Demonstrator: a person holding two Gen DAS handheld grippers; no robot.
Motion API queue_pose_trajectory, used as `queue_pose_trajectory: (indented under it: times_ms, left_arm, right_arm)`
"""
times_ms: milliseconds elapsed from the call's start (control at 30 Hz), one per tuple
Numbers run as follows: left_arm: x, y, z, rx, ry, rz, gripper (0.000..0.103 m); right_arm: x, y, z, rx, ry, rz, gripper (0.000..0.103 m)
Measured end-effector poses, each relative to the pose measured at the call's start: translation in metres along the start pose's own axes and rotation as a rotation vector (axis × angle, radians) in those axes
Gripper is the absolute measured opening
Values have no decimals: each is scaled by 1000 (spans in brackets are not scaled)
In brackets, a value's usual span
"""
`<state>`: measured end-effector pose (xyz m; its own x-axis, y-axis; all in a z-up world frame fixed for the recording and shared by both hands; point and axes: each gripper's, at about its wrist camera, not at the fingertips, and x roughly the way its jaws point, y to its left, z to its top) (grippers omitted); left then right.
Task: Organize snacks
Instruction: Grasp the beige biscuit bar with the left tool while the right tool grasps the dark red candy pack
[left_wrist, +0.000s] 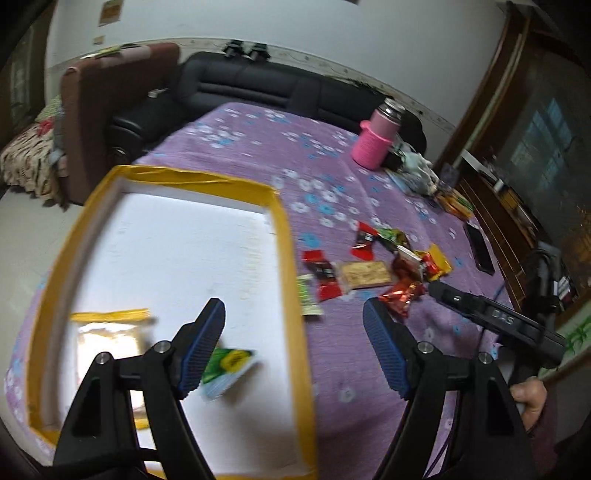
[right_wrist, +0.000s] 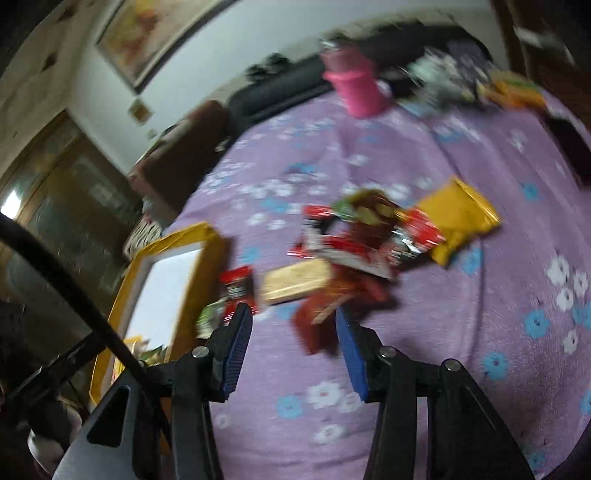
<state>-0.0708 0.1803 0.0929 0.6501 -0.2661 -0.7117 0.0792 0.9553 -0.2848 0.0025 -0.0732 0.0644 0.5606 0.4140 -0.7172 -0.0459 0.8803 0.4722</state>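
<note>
- Far left: shallow white tray with a yellow taped rim (left_wrist: 284, 236) on the purple flowered cloth (left_wrist: 258, 147). Two snacks lie in it already: a pale clear-wrapped packet with a yellow band (left_wrist: 107, 332) near left, and a green-and-white packet (left_wrist: 229, 365) just beside my left fingertip.
- My left gripper (left_wrist: 293, 328): jaws spread, nothing between them; it straddles the tray's right rim.
- Just right of that rim: a thin green-and-white sachet (left_wrist: 306, 299), then a red-and-black wrapper (left_wrist: 323, 275), then a tan rectangular biscuit bar (left_wrist: 364, 275).
- My right gripper (right_wrist: 293, 321): jaws partly spread, pads pressing nothing. A crinkly red foil packet (right_wrist: 317, 325) sits at the gap between the tips; this view is blurred, so I cannot tell whether it touches a pad.
- Right of centre: the heaped pile of red wrappers (right_wrist: 369, 240), and a yellow foil pouch (right_wrist: 458, 218) at its right edge.
- Step, my judgement: sorting is under way, most snacks not yet in the tray. Next I'd settle the right jaws over the red foil packet, pinch it, and carry it left over the rim.
- In the way: the biscuit bar and the red-and-black wrapper lie along that path; my two grippers are near each other.
- Far right, clear of the work: pink insulated flask (left_wrist: 373, 142), assorted clutter (left_wrist: 417, 166), dark phone (left_wrist: 480, 247).
</note>
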Motion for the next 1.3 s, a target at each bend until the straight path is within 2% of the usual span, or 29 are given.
queue_pose_trajectory:
  times_ms: [167, 333, 367, 400, 433, 700, 900, 967, 1000, 1033, 1100, 1167, 1300]
  left_arm:
    - [21, -18, 7, 31, 42, 6, 78]
    - [41, -32, 15, 86, 74, 22, 78]
    - [46, -37, 17, 104, 82, 22, 78]
    - [51, -41, 19, 119, 89, 22, 78]
    - [57, -45, 21, 139, 98, 19, 78]
    - [123, -96, 33, 373, 200, 11, 78]
    - [168, -113, 36, 478, 288, 62, 78]
    - [178, -116, 34, 518, 318, 72, 78]
    - [185, -117, 30, 550, 336, 103, 78]
    - [185, -117, 30, 556, 330, 106, 79]
    - [183, -116, 30, 545, 347, 80, 69]
    - [179, -116, 28, 528, 362, 37, 47]
    - [171, -126, 19, 565, 344, 60, 42]
  right_arm:
    - [34, 1, 6, 27, 61, -59, 49]
    - [58, -1, 11, 58, 65, -130, 51]
    - [57, -3, 12, 42, 47, -144, 45]
    - [58, -2, 13, 24, 50, -161, 32]
    - [58, -2, 13, 4, 54, -166, 30]
    - [25, -39, 5, 7, 45, -154, 29]
    - [14, -65, 5, 82, 28, -66, 29]
    - [13, -68, 7, 87, 31, -54, 29]
    - [12, -68, 7, 87, 31, -53, 29]
    - [11, -69, 7, 91, 32, -49, 29]
    - [9, -71, 7, 100, 30, -47, 29]
    - [8, -72, 8, 108, 29, -46, 29]
    - [9, -72, 7, 104, 29, -51, 29]
